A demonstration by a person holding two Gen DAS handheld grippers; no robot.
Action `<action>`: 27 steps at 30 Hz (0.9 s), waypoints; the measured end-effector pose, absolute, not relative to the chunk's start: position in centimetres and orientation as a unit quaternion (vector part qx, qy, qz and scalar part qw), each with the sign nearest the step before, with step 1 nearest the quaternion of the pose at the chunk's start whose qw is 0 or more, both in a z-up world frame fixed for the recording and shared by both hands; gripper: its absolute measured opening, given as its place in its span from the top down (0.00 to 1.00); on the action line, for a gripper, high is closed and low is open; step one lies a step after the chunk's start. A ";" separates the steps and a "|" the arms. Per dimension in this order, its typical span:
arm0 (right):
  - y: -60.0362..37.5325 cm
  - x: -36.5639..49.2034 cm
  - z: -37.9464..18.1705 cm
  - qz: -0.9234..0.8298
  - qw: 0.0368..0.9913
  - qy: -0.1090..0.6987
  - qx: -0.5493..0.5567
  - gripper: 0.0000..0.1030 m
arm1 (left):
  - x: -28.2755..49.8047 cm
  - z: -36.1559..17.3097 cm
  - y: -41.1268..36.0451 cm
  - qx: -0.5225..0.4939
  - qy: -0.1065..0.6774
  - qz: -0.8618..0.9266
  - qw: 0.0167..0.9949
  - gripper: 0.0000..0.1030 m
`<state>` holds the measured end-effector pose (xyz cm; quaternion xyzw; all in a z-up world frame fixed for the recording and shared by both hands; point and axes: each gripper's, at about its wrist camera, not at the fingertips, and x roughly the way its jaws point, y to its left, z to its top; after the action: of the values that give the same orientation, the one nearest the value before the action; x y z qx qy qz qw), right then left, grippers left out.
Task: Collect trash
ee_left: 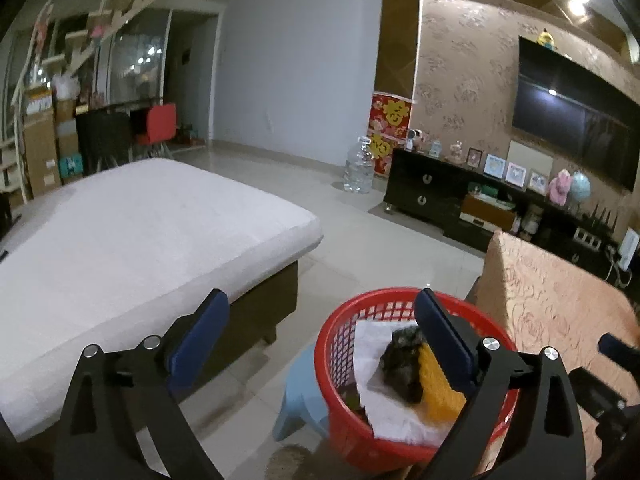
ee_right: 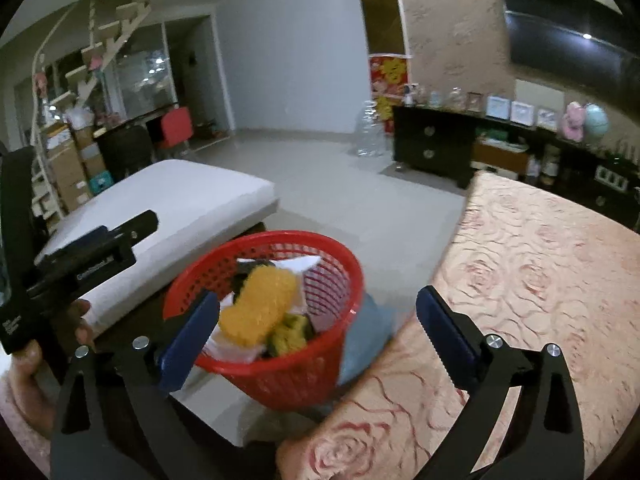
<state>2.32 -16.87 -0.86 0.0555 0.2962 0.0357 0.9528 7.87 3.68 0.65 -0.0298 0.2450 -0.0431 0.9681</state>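
Observation:
A red plastic mesh basket [ee_left: 344, 412] stands on a light blue stool [ee_left: 300, 400]. It holds white paper [ee_left: 372, 340], a dark crumpled lump [ee_left: 402, 364] and a yellow-orange sponge [ee_left: 438, 384]. My left gripper [ee_left: 320, 312] is open and empty above the basket's left rim. In the right wrist view the basket [ee_right: 280, 380] shows the sponge [ee_right: 260, 308] on top, and a yellow-green sponge [ee_right: 290, 334] beside it. My right gripper [ee_right: 316, 316] is open and empty just above the basket. The left gripper's body [ee_right: 92, 256] shows at the left.
A white cushioned bench [ee_left: 140, 232] lies left of the basket. A table with a pink rose-pattern cloth [ee_right: 520, 300] is on the right. A dark TV cabinet [ee_left: 460, 200] with ornaments lines the far wall, and a large water bottle [ee_left: 360, 168] stands on the tiled floor.

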 end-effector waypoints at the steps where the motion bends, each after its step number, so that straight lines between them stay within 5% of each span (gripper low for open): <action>1: -17.0 1.9 -0.9 0.034 0.953 0.296 0.056 0.07 | 7.5 0.6 3.6 -0.027 0.246 -0.044 0.968 0.11; 27: -14.8 -3.9 0.9 0.002 0.957 0.282 0.063 0.07 | -0.8 2.1 3.0 0.047 0.235 -0.075 0.968 0.08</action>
<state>-3.93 -14.78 0.90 0.0631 0.2819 0.0017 0.9574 -0.85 3.01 2.05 0.0468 0.2352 -0.0746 0.9680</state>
